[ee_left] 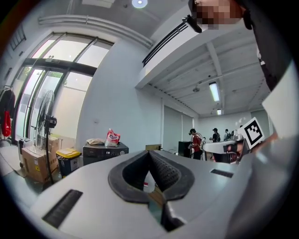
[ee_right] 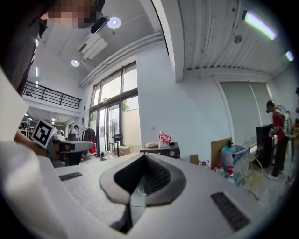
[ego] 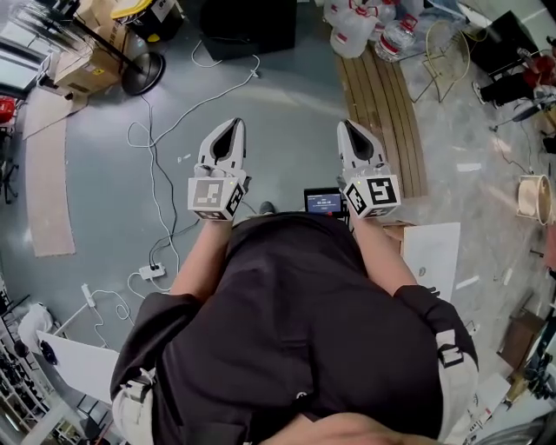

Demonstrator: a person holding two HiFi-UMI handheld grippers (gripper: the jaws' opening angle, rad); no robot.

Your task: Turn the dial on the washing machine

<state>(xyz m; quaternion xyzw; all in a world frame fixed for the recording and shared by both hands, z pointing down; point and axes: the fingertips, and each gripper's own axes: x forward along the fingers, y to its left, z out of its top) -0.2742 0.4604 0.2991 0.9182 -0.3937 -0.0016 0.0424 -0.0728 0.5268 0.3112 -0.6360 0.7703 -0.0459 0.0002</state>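
Observation:
The washing machine (ee_left: 105, 151) is a dark low box far ahead by the white wall, with a lit display and a red bag (ee_left: 112, 138) on top. In the right gripper view the washing machine (ee_right: 162, 150) stands just as far off; its dial is too small to make out. In the head view a dark box (ego: 248, 26) at the top edge may be the same machine. My left gripper (ego: 228, 130) and right gripper (ego: 351, 130) are held level side by side over the grey floor. The left gripper (ee_left: 150, 153) and the right gripper (ee_right: 144, 156) are both shut, with nothing between the jaws.
White cables (ego: 155, 174) trail across the floor ahead on the left. Wooden planks (ego: 382, 96) and water jugs (ego: 352, 26) lie ahead on the right. Cardboard boxes (ego: 87, 61), a fan base (ego: 143, 71) and a yellow bin (ee_left: 68, 158) stand at the left. People (ee_left: 195, 142) stand far off.

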